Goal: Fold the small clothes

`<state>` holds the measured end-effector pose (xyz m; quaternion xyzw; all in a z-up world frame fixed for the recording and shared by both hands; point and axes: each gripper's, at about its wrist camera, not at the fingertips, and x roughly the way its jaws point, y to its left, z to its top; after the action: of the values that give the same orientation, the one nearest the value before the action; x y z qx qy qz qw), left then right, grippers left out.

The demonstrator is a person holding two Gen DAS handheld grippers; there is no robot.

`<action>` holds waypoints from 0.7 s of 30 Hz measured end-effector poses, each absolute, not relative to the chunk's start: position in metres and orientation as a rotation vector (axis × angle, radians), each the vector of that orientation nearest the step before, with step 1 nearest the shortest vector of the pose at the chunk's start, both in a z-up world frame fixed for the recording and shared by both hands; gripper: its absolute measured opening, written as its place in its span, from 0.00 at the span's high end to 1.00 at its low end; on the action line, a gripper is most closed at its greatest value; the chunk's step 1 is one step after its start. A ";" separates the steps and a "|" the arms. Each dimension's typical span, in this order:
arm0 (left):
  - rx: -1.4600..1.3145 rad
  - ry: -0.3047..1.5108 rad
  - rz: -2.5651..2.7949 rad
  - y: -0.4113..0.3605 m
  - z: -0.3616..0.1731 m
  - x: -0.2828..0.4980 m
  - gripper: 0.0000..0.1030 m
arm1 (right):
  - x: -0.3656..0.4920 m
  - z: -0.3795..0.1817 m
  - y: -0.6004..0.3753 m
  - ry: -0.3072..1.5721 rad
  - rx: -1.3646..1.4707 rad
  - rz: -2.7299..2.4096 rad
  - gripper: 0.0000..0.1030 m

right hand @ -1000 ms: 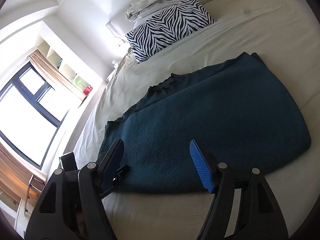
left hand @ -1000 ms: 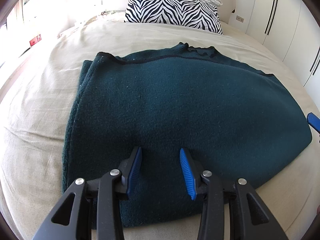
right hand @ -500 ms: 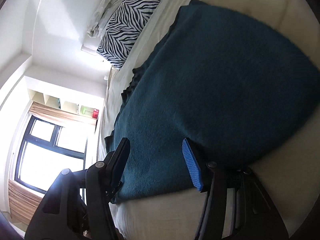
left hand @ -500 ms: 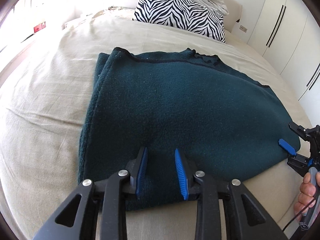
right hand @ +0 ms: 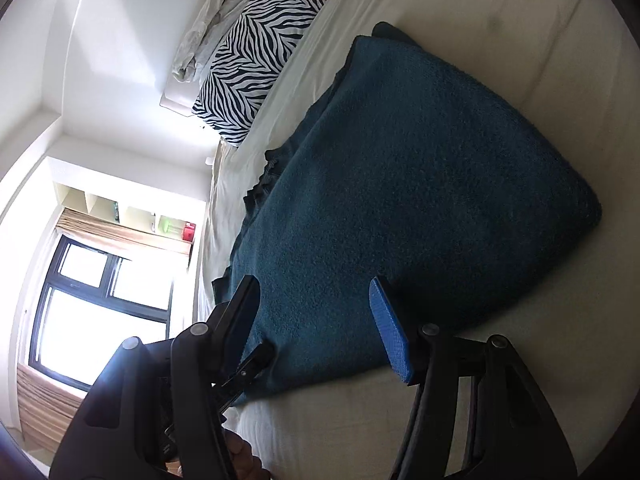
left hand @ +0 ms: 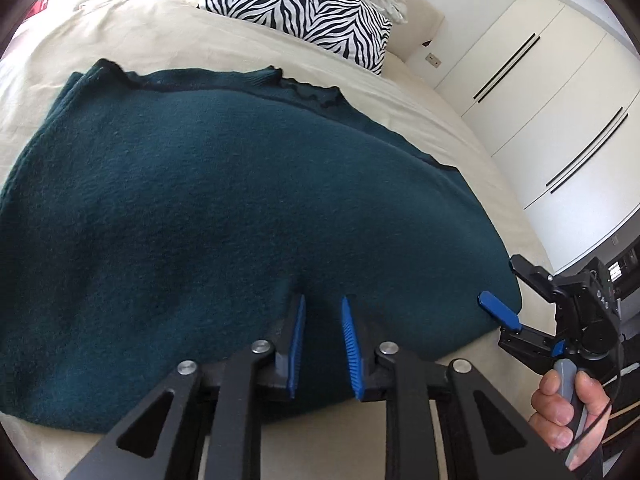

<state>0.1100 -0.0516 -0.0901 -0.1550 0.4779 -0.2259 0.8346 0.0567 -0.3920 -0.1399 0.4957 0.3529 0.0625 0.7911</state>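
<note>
Sweater (left hand: 240, 216), dark teal knit, lies folded flat on the beige bed sheet (left hand: 224, 44). Long axis runs across the bed, parallel to the near edge; ribbed neckline (left hand: 304, 90) on the far side, pointing toward the zebra-print pillow (left hand: 304, 4) at the headboard. Folded edge faces the near side.

Left gripper (left hand: 322, 344): jaws have just been closing and now stand narrowly apart, blue pads on either side of a raised pinch of knit at the near edge. Fabric puckers up between them; whether the pads actually press it is hard to tell from this angle.

Right gripper (right hand: 320, 320): jaws roughly half apart, rolled over on its side, straddling the sweater's near right corner. Seen from the left wrist view, one blue pad lies on top of the cloth, the other finger below the edge against the sheet. No squeeze visible. A hand (left hand: 568, 408) grips its handle.

White wardrobe doors (left hand: 560, 112) at the right; window (right hand: 96, 304) beyond the left side of the bed.
</note>
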 end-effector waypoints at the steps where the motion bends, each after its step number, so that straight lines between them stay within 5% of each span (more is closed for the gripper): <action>1: -0.351 1.006 -0.466 -0.037 -0.090 0.109 0.80 | 0.054 -0.148 -0.403 0.736 1.094 0.128 0.47; 4: -0.422 0.989 -0.374 0.019 -0.089 0.106 0.78 | 0.035 -0.162 -0.439 0.631 1.220 0.109 0.55; 9: -0.516 0.914 -0.222 0.103 -0.072 0.086 0.71 | -0.008 -0.142 -0.481 0.538 1.195 -0.085 0.49; 13: -0.557 0.850 -0.149 0.137 -0.060 0.073 0.38 | -0.030 -0.118 -0.487 0.487 1.164 -0.097 0.46; 21: -0.727 0.908 -0.246 0.140 -0.080 0.092 0.38 | 0.002 -0.085 -0.426 0.550 1.081 0.088 0.46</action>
<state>0.0922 0.1404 -0.0795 -0.3423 0.4278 -0.1157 0.8285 0.0020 -0.4255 -0.0854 0.5077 0.2584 0.0416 0.8208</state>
